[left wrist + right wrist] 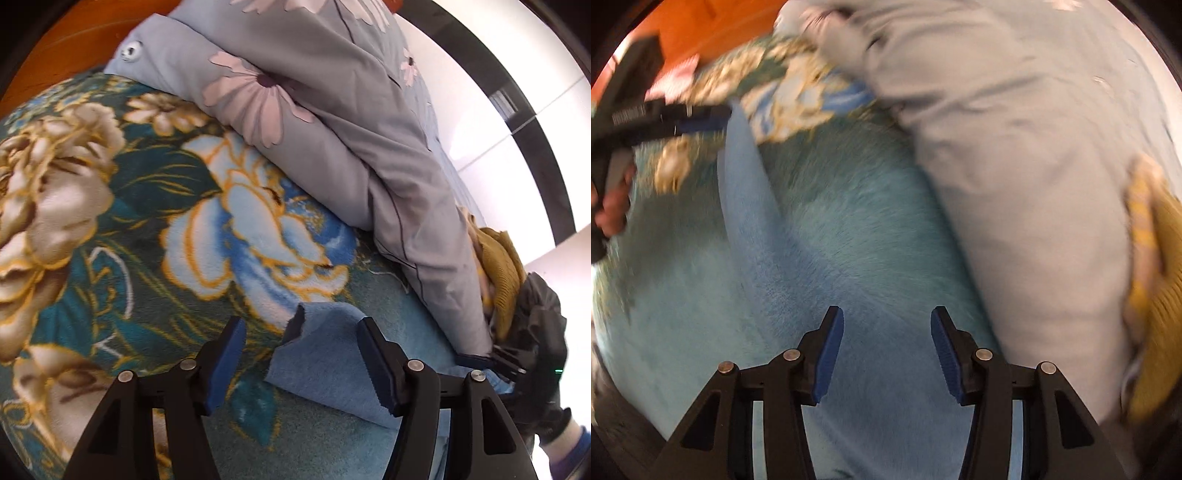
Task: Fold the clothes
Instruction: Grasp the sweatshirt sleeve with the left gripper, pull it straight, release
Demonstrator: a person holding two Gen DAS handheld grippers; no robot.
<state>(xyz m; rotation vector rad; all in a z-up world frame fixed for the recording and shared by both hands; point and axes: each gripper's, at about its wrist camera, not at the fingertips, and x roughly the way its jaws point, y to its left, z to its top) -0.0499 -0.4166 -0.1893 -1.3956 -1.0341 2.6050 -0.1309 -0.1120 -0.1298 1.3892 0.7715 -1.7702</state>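
The left gripper (301,360) hangs low over the bed with its two blue-padded fingers spread wide, and nothing is pinched between them. A small blue cloth (325,354) lies in the gap: its right part runs up to the inner face of the right finger pad (376,365), while the left pad (227,363) stands apart from it, and whether the cloth touches the right pad I cannot tell. The cloth's top left corner is lifted and curled back, showing a darker underside, and the rest lies flat on a fleece blanket (129,206) printed with big cream and blue flowers on teal. Beyond the cloth a grey-blue quilt (314,110) with pale pink flowers is bunched in a long ridge across the blanket, and a mustard-yellow knit garment (502,273) is tucked against its far right end. The right gripper (886,354) also has its fingers parted with nothing held, hovering over the plain blue-green part of the blanket (849,229); this view is smeared by motion blur. There the blue cloth (746,192) appears as a long narrow strip running away to the upper left, where its far end meets the tip of the other gripper, seen from the side. The quilt (1015,184) fills the right, with the yellow garment (1156,295) beside it at the edge.
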